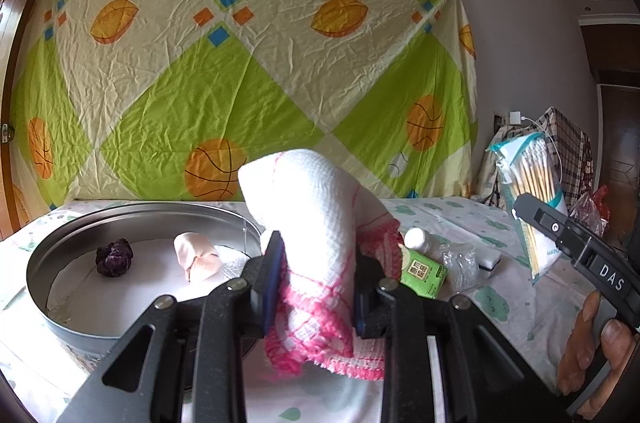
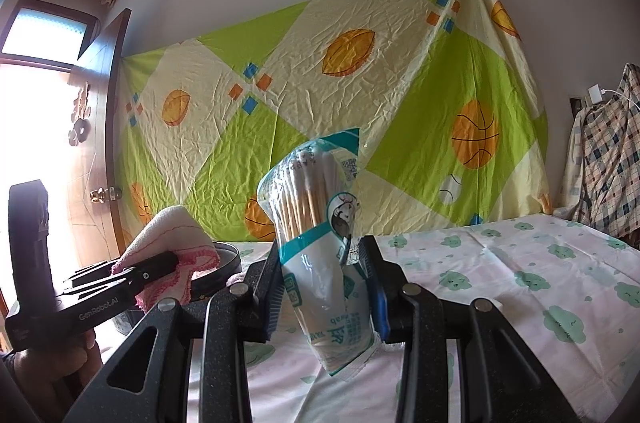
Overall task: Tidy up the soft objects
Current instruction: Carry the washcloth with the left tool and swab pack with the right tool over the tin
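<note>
- Above the near edge of the tabletop (image 1: pixel 500 307), the left gripper (image 1: pixel 316 287) clamps a white towel (image 1: pixel 308 223) with pink trim; the cloth stands up between the blue pads (image 1: pixel 269 287) and folds over them, its fringe hanging below.
- Toward the left edge sits a round metal tin (image 1: pixel 132 219), just beside the towel; a dark purple scrunchie (image 1: pixel 114 257) and a pale pink cloth roll (image 1: pixel 198 255) lie inside it, apart from each other.
- Just right of the towel, a green carton (image 1: pixel 424 273), a white-capped bottle (image 1: pixel 416 237) and crumpled clear plastic (image 1: pixel 460 259) cluster together.
- Further right, the right gripper (image 2: pixel 326 287) grips a bag of cotton swabs (image 2: pixel 320 223), held upright and slightly tilted above the cloud-print cover.
- A hand (image 1: pixel 592 339) holds that gripper's handle.
- Behind the far edge hangs a green and cream sheet (image 1: pixel 248 71) with basketball prints.
</note>
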A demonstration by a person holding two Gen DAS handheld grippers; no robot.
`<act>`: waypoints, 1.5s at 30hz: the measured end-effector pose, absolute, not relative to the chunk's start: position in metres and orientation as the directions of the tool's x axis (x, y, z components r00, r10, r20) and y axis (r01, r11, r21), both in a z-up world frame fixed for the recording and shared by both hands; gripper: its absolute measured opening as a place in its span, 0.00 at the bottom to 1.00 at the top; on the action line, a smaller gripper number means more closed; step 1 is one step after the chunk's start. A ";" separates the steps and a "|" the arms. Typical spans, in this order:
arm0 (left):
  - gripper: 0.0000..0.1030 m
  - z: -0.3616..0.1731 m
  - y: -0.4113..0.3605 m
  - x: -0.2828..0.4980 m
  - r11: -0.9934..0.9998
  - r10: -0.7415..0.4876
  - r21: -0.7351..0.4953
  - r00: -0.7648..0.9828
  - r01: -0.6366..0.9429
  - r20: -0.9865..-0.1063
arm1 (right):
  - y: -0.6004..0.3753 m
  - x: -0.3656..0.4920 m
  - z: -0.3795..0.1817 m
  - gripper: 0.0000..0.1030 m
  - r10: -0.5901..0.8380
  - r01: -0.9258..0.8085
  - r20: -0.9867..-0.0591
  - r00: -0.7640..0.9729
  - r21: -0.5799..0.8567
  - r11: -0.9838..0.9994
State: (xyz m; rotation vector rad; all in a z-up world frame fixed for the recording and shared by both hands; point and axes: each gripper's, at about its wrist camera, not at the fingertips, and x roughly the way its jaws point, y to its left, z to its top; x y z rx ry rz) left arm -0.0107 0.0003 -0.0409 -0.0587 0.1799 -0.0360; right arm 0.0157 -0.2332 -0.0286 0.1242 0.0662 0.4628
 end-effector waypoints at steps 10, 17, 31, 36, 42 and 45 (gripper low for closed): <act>0.25 -0.041 0.021 -0.014 0.998 0.003 -0.066 0.984 -0.016 -0.181 | -0.205 0.014 -0.029 0.37 0.500 -0.491 -0.057 0.864 0.122 0.862; 0.25 -0.042 0.037 -0.017 0.996 0.030 -0.075 0.983 -0.044 -0.180 | -0.187 0.014 -0.029 0.37 0.526 -0.516 -0.078 0.847 0.117 0.848; 0.25 -0.042 0.060 -0.022 0.992 0.082 -0.080 0.981 -0.097 -0.174 | -0.155 0.011 -0.030 0.37 0.577 -0.569 -0.102 0.810 0.096 0.816; 0.25 -0.043 0.069 -0.024 0.989 0.098 -0.089 0.980 -0.115 -0.175 | -0.142 0.010 -0.031 0.38 0.596 -0.590 -0.111 0.795 0.085 0.803; 0.25 -0.044 0.078 -0.027 0.986 0.115 -0.095 0.977 -0.134 -0.178 | -0.128 0.007 -0.031 0.38 0.615 -0.610 -0.118 0.780 0.074 0.789; 0.25 -0.044 0.081 -0.027 0.985 0.120 -0.097 0.976 -0.140 -0.182 | -0.122 0.007 -0.031 0.38 0.622 -0.618 -0.123 0.774 0.069 0.783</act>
